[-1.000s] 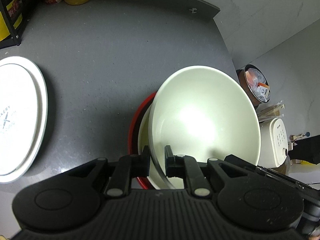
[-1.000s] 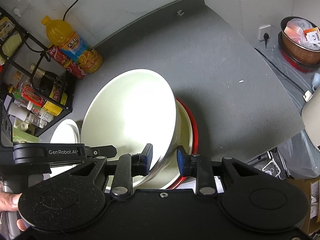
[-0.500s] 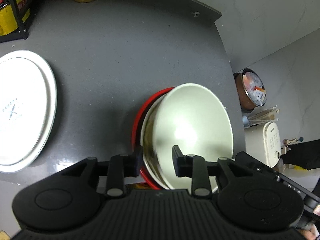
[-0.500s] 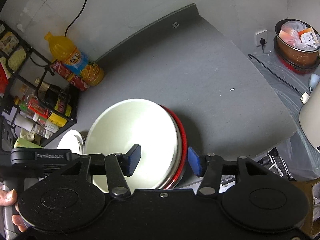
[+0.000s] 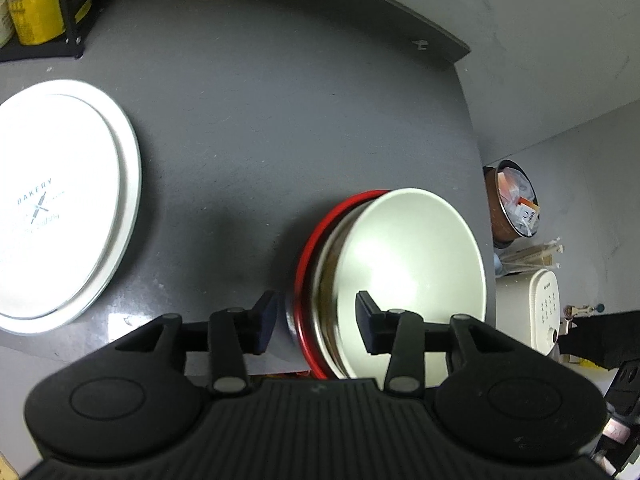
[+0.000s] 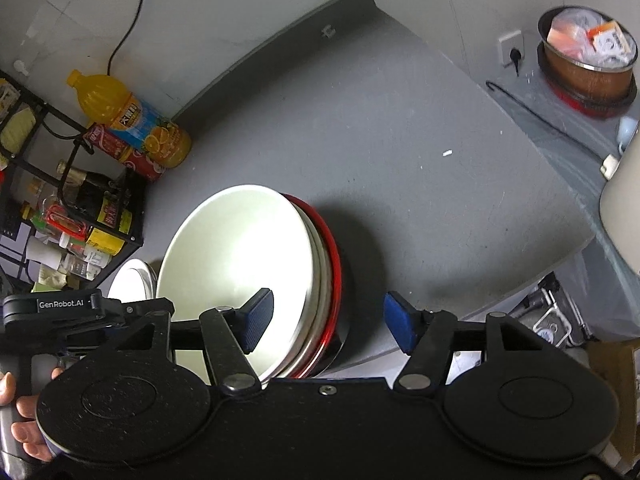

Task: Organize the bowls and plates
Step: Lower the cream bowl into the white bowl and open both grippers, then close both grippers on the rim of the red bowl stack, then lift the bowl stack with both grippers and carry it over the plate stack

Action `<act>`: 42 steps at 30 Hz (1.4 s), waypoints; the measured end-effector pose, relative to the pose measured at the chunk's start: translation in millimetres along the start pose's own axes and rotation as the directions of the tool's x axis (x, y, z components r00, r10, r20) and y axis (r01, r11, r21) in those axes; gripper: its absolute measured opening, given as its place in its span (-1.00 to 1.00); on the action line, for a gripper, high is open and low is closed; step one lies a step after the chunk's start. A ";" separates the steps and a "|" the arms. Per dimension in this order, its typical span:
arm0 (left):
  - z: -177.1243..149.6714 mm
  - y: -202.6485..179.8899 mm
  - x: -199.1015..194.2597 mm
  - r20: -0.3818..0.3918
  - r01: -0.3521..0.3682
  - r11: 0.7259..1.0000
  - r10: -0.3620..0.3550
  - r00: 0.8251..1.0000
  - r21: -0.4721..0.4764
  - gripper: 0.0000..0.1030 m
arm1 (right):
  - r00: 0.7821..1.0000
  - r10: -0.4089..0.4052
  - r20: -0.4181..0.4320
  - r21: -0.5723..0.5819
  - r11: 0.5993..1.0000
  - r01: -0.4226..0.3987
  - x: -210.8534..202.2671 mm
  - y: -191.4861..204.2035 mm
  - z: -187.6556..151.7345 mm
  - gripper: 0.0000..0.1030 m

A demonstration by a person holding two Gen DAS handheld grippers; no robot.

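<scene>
A pale cream bowl (image 5: 408, 264) sits nested on top of a stack with a red-rimmed bowl (image 5: 310, 240) on the grey counter (image 5: 280, 120). The stack also shows in the right wrist view (image 6: 240, 248), red rim (image 6: 334, 256) at its right. My left gripper (image 5: 316, 322) is open, its fingers apart on either side of the stack's near rim, holding nothing. My right gripper (image 6: 328, 322) is open and empty above the stack's near right edge. A white plate (image 5: 60, 200) printed "BAKERY" lies to the left.
A black wire rack (image 6: 68, 208) with jars and bottles stands at the back left, beside an orange juice bottle (image 6: 132, 120) and a red can (image 6: 120, 152). A copper pot (image 6: 588, 64) and a white appliance (image 5: 540, 312) sit beyond the counter's right edge.
Both grippers let go of the cream bowl, which dropped into the stack. Both opened wide and drew back upward.
</scene>
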State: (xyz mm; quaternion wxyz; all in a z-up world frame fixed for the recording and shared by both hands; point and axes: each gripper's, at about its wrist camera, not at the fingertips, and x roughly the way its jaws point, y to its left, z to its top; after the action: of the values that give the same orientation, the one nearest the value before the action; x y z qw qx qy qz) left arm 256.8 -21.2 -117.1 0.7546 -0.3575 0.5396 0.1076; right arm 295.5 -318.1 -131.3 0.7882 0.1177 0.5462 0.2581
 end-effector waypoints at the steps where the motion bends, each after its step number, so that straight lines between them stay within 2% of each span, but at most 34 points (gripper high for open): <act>1: 0.1 1.4 2.3 -0.001 -0.002 1.000 0.002 1.000 -0.007 -0.17 | 1.000 0.002 -0.006 0.006 1.000 -0.002 1.7 -1.9 -0.1 0.22; 3: 0.3 4.3 8.1 -0.007 -0.004 1.000 0.004 1.000 -0.021 -0.15 | 1.000 0.008 -0.017 0.020 1.000 -0.007 5.7 -5.1 -0.4 0.31; 12: -0.2 14.6 37.4 -0.020 0.016 0.997 -0.018 1.000 -0.080 -0.14 | 0.998 0.016 -0.067 0.037 0.999 -0.013 31.7 -14.6 3.9 0.31; 16: 0.9 12.3 46.4 -0.016 0.000 0.997 -0.001 1.000 -0.077 -0.14 | 0.996 0.009 -0.088 0.030 1.000 -0.006 43.3 -15.7 6.5 0.30; 20: -0.4 12.4 54.5 -0.026 0.008 0.995 -0.010 1.000 -0.095 -0.16 | 0.994 0.012 -0.110 0.024 1.000 -0.009 52.0 -15.6 7.2 0.21; 25: -2.4 16.0 61.7 -0.031 0.036 0.992 -0.040 0.999 -0.122 -0.24 | 0.991 0.029 -0.133 0.028 0.999 -0.026 59.3 -15.0 7.2 -0.01; 26: -2.8 17.3 63.0 -0.032 0.041 0.991 -0.046 0.998 -0.126 -0.28 | 0.990 0.033 -0.139 0.028 0.999 -0.030 60.7 -14.6 6.4 -0.10; 27: -3.4 19.5 64.4 -0.038 0.047 0.990 -0.052 0.998 -0.130 -0.34 | 0.989 0.037 -0.143 0.028 0.999 -0.033 61.8 -14.4 6.0 -0.29; 28: -4.1 21.9 65.4 -0.042 0.053 0.989 -0.059 0.997 -0.139 -0.36 | 0.989 0.035 -0.141 0.029 0.999 -0.031 62.3 -14.2 5.3 -0.35; 31: -3.5 22.2 65.6 -0.040 0.061 0.988 -0.067 0.997 -0.141 -0.39 | 0.992 0.022 -0.123 -0.007 1.000 -0.022 59.6 -10.9 3.2 -0.37; 42: -8.0 20.0 53.0 -0.018 0.052 0.986 -0.055 0.998 -0.157 -0.38 | 0.993 0.049 -0.103 0.015 0.999 -0.048 51.9 -8.9 -0.6 -0.37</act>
State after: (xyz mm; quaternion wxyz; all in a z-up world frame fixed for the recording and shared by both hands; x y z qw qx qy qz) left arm 260.8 -23.8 -174.1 0.7207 -0.4312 0.5282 0.1252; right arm 311.5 -297.8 -177.3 0.7516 0.1225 0.5849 0.2794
